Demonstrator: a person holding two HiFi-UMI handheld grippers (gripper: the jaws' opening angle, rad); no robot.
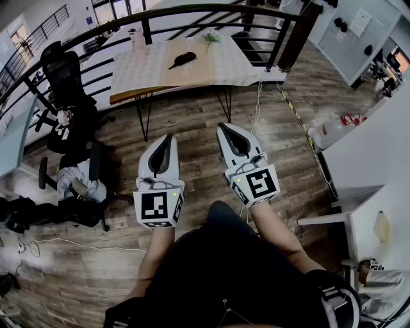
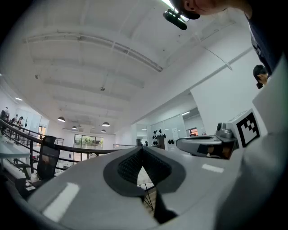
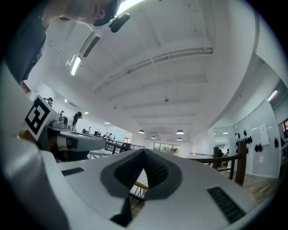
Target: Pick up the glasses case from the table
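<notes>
Nearest the camera, a person point(image 1: 224, 275) in dark clothing stands with both forearms stretched forward over a wood-plank floor point(image 1: 192, 115), a white two-jaw tool in each hand. Square-marked cubes point(image 1: 158, 206) sit face-up at the back of each tool, just ahead of the wrists.

The left gripper point(image 1: 168, 136) has its jaws pressed together, the ribbed dark pads meeting at the tips with nothing between them, as its own view shows. The right gripper point(image 1: 223, 127) is closed tight in the same way and carries nothing. The two point ahead and tilt slightly upward, side by side but not touching.

Beyond them, across a stretch of floor, the table point(image 1: 125, 86) stands on thin black legs, with a light cloth point(image 1: 224, 64) covering most of its top. The glasses case point(image 1: 182, 60), dark and oblong, lies on that cloth near the middle of the table, well apart from both grippers. A small sprig of flowers point(image 1: 212, 38) rests toward the table's far edge.

A black office chair point(image 1: 64, 77) stands to the table's left. A black railing point(image 1: 192, 9) curves behind the table.
</notes>
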